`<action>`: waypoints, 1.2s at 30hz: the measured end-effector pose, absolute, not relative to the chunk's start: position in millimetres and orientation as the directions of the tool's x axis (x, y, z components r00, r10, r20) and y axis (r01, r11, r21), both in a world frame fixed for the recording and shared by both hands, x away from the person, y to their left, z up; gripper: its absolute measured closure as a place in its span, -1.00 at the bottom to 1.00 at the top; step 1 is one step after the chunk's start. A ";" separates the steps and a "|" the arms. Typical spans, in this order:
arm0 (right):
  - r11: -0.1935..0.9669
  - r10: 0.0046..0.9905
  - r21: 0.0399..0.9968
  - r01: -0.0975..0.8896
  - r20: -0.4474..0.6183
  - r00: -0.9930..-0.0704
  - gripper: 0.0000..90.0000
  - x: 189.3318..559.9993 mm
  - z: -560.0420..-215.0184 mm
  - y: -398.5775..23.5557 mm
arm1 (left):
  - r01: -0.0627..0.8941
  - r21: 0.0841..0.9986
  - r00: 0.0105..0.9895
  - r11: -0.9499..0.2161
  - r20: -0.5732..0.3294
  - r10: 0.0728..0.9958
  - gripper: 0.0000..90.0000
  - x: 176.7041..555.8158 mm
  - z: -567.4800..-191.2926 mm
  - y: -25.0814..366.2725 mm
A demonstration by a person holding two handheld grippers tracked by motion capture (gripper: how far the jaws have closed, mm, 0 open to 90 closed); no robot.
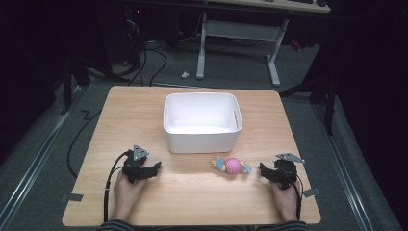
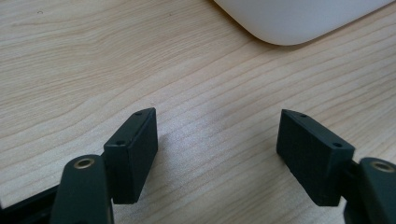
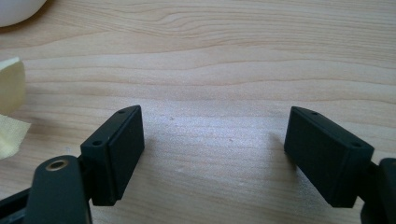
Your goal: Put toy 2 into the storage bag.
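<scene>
Both grippers' jaws gape near the toy [image 1: 232, 166].

the room is dark, and most of the light falls on a pale wooden table [image 1: 192, 202] in the middle. under it lies a grey carpet floor [image 1: 231, 72]. at 12 o'clock stands a desk with 2 white legs [image 1: 273, 62] and a white bar between them. at 11 o'clock black cables [image 1: 144, 60] curl on the floor. a small white scrap [image 1: 184, 74] lies near the left leg. at 9 o'clock a metal rail [image 1: 33, 159] runs along the floor.
</scene>
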State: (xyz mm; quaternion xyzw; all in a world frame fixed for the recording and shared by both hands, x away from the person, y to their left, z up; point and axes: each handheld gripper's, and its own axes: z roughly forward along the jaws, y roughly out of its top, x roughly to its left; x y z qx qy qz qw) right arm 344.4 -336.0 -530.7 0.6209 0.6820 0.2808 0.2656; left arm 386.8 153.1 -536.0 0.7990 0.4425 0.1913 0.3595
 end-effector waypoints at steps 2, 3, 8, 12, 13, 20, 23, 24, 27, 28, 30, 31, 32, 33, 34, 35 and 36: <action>0.083 0.995 0.712 0.697 -0.018 -0.100 -0.58 344.4 -530.8 -336.6 | 0.572 0.743 0.534 -0.348 -0.016 0.845 -0.36 386.6 -535.9 153.6; 0.087 0.994 0.708 0.701 -0.015 -0.109 -0.60 344.5 -530.6 -337.1 | 0.573 0.743 0.533 -0.346 -0.018 0.846 -0.36 386.6 -535.9 153.7; 0.146 0.983 0.669 0.729 -0.017 -0.182 -0.61 344.8 -526.1 -339.8 | 0.574 0.744 0.534 -0.342 -0.024 0.845 -0.37 386.7 -536.0 154.2; 0.183 0.975 0.654 0.734 -0.026 -0.220 -0.52 339.8 -517.9 -342.3 | 0.571 0.743 0.535 -0.348 -0.016 0.845 -0.38 386.5 -536.1 153.4; 0.182 0.975 0.661 0.728 -0.024 -0.222 -0.51 337.8 -516.2 -342.8 | 0.571 0.743 0.535 -0.348 -0.016 0.845 -0.38 386.5 -536.1 153.4; 0.158 0.973 0.697 0.699 0.009 -0.230 -0.49 320.8 -507.4 -342.2 | 0.572 0.742 0.537 -0.349 -0.018 0.843 -0.39 386.5 -536.0 153.8; 0.162 0.969 0.718 0.677 0.015 -0.247 -0.43 313.5 -503.4 -340.6 | 0.572 0.741 0.535 -0.353 -0.010 0.845 -0.39 386.4 -536.0 153.4; 0.161 0.969 0.723 0.672 0.015 -0.248 -0.43 310.8 -501.9 -339.8 | 0.573 0.740 0.532 -0.352 -0.010 0.847 -0.41 386.6 -536.1 153.6; 0.161 0.963 0.735 0.658 0.028 -0.267 -0.42 303.8 -497.2 -337.5 | 0.575 0.741 0.529 -0.348 -0.012 0.848 -0.41 386.6 -536.1 153.6; 0.163 0.962 0.736 0.657 0.030 -0.272 -0.42 302.5 -496.2 -336.8 | 0.575 0.741 0.529 -0.347 -0.012 0.848 -0.41 386.6 -536.1 153.5; 0.170 0.957 0.735 0.657 0.035 -0.286 -0.41 299.8 -494.1 -334.8 | 0.575 0.741 0.529 -0.348 -0.012 0.848 -0.41 386.6 -536.1 153.6; 0.172 0.956 0.734 0.657 0.036 -0.290 -0.40 298.4 -492.9 -333.4 | 0.575 0.741 0.529 -0.348 -0.012 0.848 -0.42 386.6 -536.1 153.5; 0.178 0.954 0.734 0.655 0.036 -0.299 -0.39 297.3 -491.9 -332.0 | 0.574 0.740 0.530 -0.350 -0.010 0.848 -0.42 386.6 -536.1 153.6; 0.185 0.950 0.736 0.652 0.036 -0.311 -0.38 296.5 -490.8 -330.6 | 0.574 0.740 0.530 -0.350 -0.010 0.848 -0.42 386.6 -536.1 153.6; 0.191 0.947 0.740 0.645 0.035 -0.320 -0.36 295.5 -489.5 -328.7 | 0.574 0.740 0.530 -0.350 -0.011 0.848 -0.42 386.6 -536.1 153.6; 0.202 0.943 0.743 0.638 0.026 -0.330 -0.34 294.1 -487.9 -326.3 | 0.574 0.740 0.530 -0.350 -0.010 0.848 -0.42 386.6 -536.1 153.6; 0.218 0.940 0.749 0.626 0.011 -0.341 -0.33 292.9 -486.3 -323.4 | 0.574 0.742 0.528 -0.345 -0.013 0.849 -0.42 386.6 -536.2 153.3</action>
